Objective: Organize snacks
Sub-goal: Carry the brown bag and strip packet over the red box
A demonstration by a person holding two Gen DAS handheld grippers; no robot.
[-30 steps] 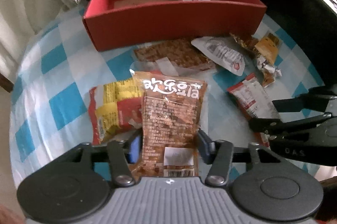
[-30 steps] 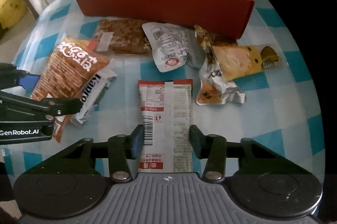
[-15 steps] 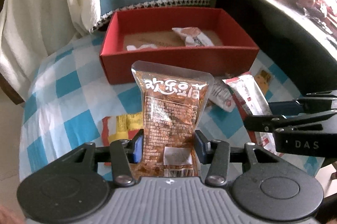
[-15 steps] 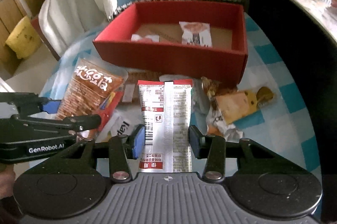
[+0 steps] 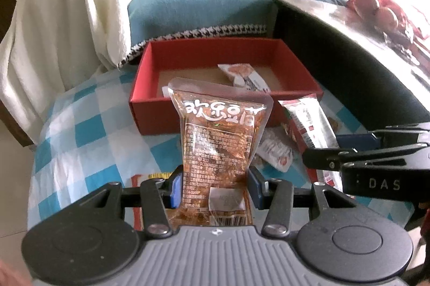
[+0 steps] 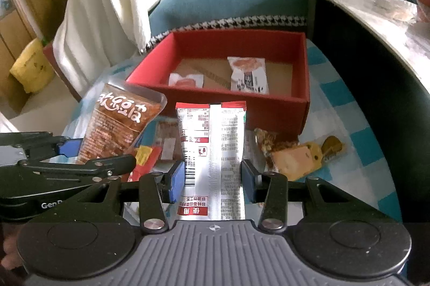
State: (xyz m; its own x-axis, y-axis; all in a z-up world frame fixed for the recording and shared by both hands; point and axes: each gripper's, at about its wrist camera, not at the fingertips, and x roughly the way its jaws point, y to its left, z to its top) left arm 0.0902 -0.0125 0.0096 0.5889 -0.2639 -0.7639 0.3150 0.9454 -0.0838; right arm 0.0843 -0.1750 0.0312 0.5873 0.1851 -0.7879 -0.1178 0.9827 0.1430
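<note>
My left gripper (image 5: 215,188) is shut on a clear packet of brown snacks (image 5: 217,140) with white lettering, held upright above the checked table. The same brown packet (image 6: 118,122) shows at the left of the right wrist view. My right gripper (image 6: 212,185) is shut on a silver and red snack packet (image 6: 212,151), also lifted; that silver packet (image 5: 309,122) appears at the right of the left wrist view. Ahead stands an open red box (image 6: 236,95) holding two small white packets (image 6: 248,75). The red box (image 5: 156,103) is partly hidden by the brown packet.
Loose snacks lie on the blue and white checked cloth (image 6: 349,124): an orange and yellow packet (image 6: 298,157), a brown bar (image 6: 166,135), a white pouch (image 5: 276,151). A teal sofa (image 5: 201,3) with a white throw (image 5: 67,17) stands behind; a dark table (image 5: 349,49) flanks the right.
Both grippers have risen off the table with their packets and tilted up. The red box now sits lower in view and the sofa behind it shows.
</note>
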